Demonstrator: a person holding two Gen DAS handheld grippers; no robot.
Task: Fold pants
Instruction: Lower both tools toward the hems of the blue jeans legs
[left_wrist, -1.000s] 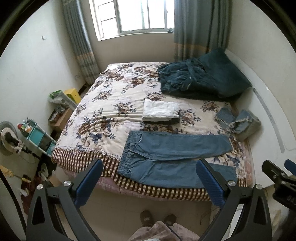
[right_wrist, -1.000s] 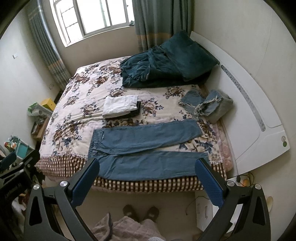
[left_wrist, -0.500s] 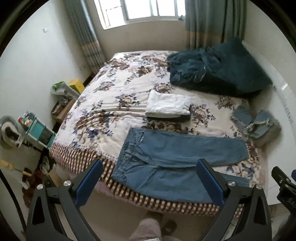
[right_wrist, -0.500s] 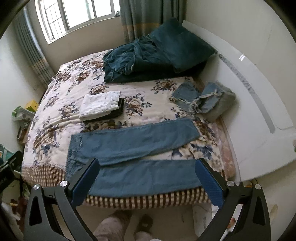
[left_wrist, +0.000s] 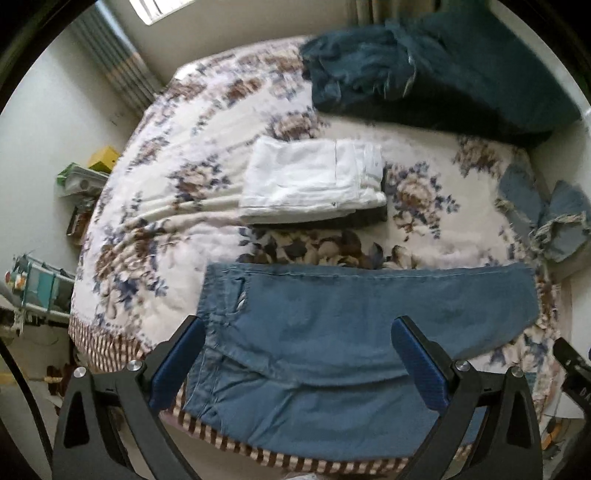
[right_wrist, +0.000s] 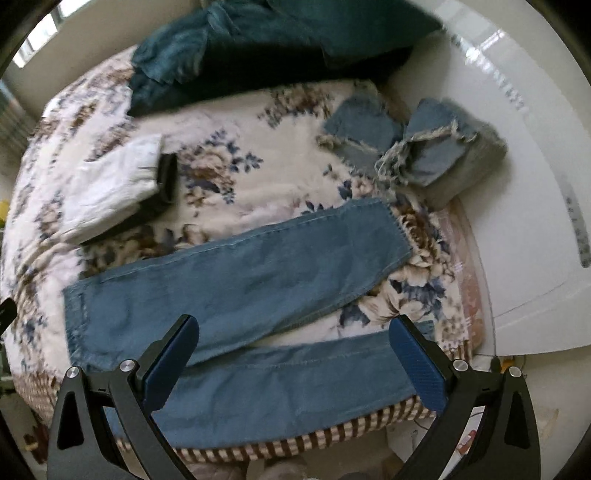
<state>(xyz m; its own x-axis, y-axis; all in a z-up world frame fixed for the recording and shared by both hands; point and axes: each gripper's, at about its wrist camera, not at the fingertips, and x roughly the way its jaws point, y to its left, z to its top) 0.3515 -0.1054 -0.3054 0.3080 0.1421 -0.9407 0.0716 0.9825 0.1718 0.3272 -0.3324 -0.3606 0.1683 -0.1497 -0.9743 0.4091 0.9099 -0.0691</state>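
On the floral bed (left_wrist: 155, 206) the blue jeans (left_wrist: 332, 332) lie flat and unfolded along the near edge, legs apart, so all folding remains, while the left hand-held gripper (left_wrist: 299, 362) and right hand-held gripper (right_wrist: 291, 362) hover wide and empty.

Daylight comes in soft from the window (left_wrist: 162, 5) at the far wall; the room is evenly bright, shadows faint; glare streaks the white headboard (right_wrist: 517, 155); both views are smeared with motion blur; fisheye bending curves the edges, corners black.
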